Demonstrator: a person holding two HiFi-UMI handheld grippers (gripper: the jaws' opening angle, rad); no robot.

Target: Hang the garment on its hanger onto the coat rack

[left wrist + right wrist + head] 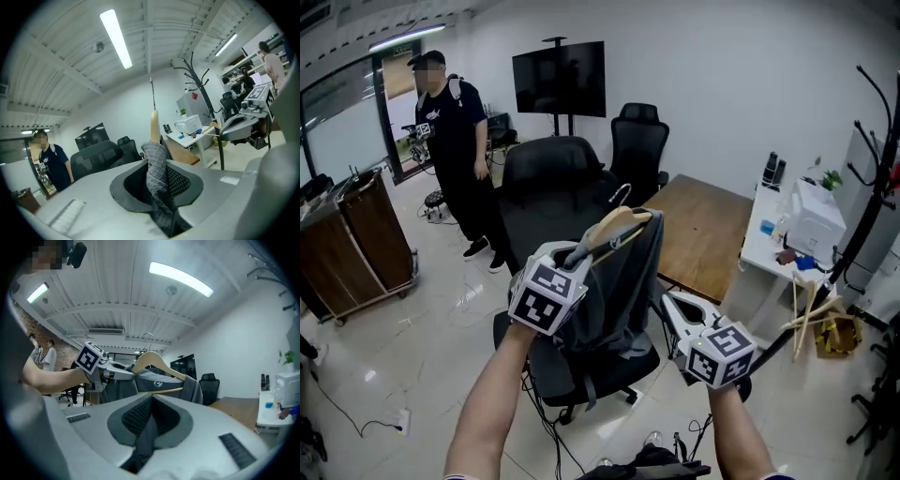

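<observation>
Left tongs (579, 253) pinch the garment (623, 286) at the hanger (617, 226) shoulder; right tongs (669, 306) pinch it lower down.

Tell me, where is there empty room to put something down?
The brown wooden table looks bare, between the black office chairs and the white desk. The shiny floor between the wooden cart and the chairs is free too. It's crowded on the white desk, with the printer and bottles.
</observation>
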